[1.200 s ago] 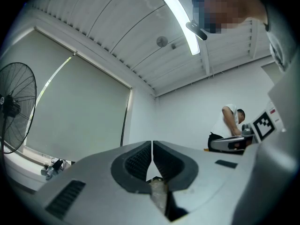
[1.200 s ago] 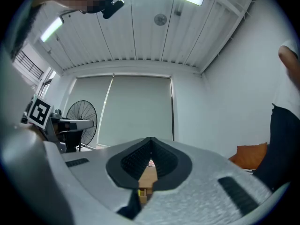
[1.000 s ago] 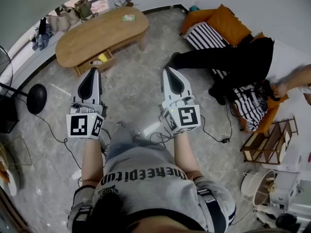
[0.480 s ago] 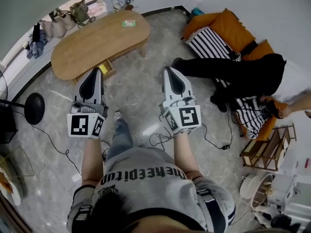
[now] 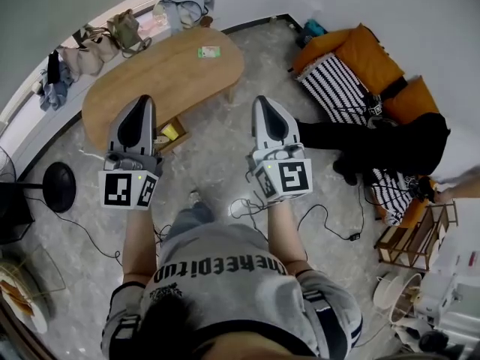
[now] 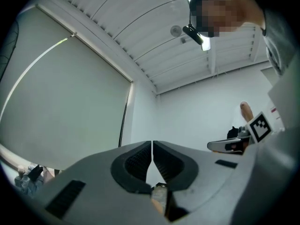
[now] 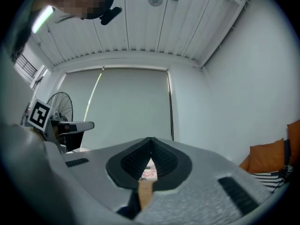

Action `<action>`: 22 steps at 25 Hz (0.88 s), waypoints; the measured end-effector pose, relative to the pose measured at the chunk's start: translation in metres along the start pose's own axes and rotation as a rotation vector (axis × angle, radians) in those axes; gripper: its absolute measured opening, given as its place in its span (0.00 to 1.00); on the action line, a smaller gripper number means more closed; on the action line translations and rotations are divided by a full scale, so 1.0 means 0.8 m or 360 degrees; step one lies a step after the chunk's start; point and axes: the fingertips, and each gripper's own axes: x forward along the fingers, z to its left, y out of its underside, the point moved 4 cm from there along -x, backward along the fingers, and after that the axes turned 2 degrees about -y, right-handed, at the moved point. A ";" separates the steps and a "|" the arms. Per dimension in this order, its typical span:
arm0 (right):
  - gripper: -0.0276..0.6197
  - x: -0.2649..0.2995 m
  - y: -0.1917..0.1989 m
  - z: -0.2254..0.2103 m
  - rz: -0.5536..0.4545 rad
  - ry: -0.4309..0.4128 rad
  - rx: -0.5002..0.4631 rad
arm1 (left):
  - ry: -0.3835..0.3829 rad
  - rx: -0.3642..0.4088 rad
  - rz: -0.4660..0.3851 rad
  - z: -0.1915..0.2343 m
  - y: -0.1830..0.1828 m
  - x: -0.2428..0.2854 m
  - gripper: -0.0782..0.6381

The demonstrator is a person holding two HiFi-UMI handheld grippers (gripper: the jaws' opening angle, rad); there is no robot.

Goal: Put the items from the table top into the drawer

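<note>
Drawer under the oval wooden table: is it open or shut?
Open: the wooden drawer juts out from the oval wooden table, with a yellow thing showing inside.

the table (image 5: 150, 81) top is open from above, bare but for a small packet (image 5: 209, 52) near its far edge. bare floor (image 5: 214, 152) leads to the open drawer (image 5: 172, 132) on the table's near side. bags (image 5: 105, 40) crowd behind the table; a fan base (image 5: 58, 177) stands left of it, and a person's legs (image 5: 360, 137) and a sofa (image 5: 352, 58) right.
</note>
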 end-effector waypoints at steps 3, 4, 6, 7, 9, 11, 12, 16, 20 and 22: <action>0.05 0.038 0.008 0.003 0.0004 0.0010 0.0011 | 0.0011 -0.0010 -0.0003 0.032 0.010 0.024 0.13; 0.05 0.048 0.011 0.003 0.0008 0.0012 0.0015 | 0.0014 -0.0015 0.0002 0.040 0.015 0.032 0.13; 0.05 0.063 0.019 0.002 0.0030 0.0014 0.0019 | 0.0023 -0.0027 0.0013 0.052 0.025 0.044 0.13; 0.05 0.070 0.024 0.001 0.0045 0.0019 0.0019 | 0.0030 -0.0032 0.0018 0.057 0.030 0.050 0.13; 0.05 0.082 0.031 -0.002 0.0071 0.0034 0.0017 | 0.0043 -0.0041 0.0028 0.066 0.038 0.062 0.13; 0.05 0.093 0.034 -0.008 0.0084 0.0042 0.0012 | 0.0044 -0.0053 0.0034 0.073 0.044 0.076 0.13; 0.05 0.099 0.036 -0.013 0.0089 0.0043 0.0009 | 0.0042 -0.0058 0.0034 0.075 0.046 0.083 0.13; 0.05 0.133 0.045 -0.036 0.0090 0.0030 0.0006 | 0.0024 -0.0049 0.0042 0.084 0.061 0.112 0.13; 0.05 0.186 0.059 -0.063 0.0090 -0.0039 0.0002 | -0.0041 -0.0034 0.0045 0.103 0.077 0.155 0.13; 0.05 0.220 0.067 -0.079 0.0091 -0.0079 0.0010 | -0.0070 -0.0020 0.0046 0.112 0.084 0.182 0.13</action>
